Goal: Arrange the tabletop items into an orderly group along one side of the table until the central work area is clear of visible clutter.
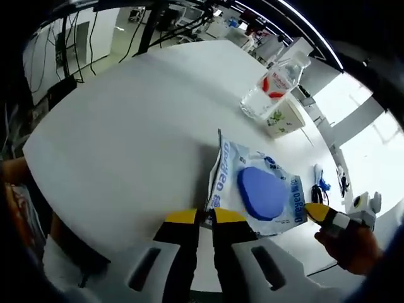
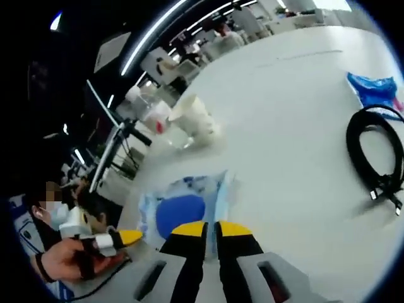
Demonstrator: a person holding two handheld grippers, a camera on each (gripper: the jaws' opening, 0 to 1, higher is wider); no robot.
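Observation:
A white and blue packet (image 1: 262, 189) with a round blue pad inside lies on the white table (image 1: 126, 139). My left gripper (image 1: 206, 216) is shut on the packet's near left corner. The right gripper (image 1: 315, 211), held in a hand, pinches the packet's right corner. In the right gripper view the same packet (image 2: 183, 208) sits just ahead of my right gripper (image 2: 211, 228), whose yellow-tipped jaws are closed on its edge. The left gripper (image 2: 126, 238) comes in from the left at the packet's other side.
A clear water bottle (image 1: 276, 85) and a small white carton (image 1: 285, 120) stand beyond the packet. A coiled black cable (image 2: 375, 158) and a blue bag (image 2: 372, 88) lie to the right. A person sits at the left edge (image 2: 47, 211).

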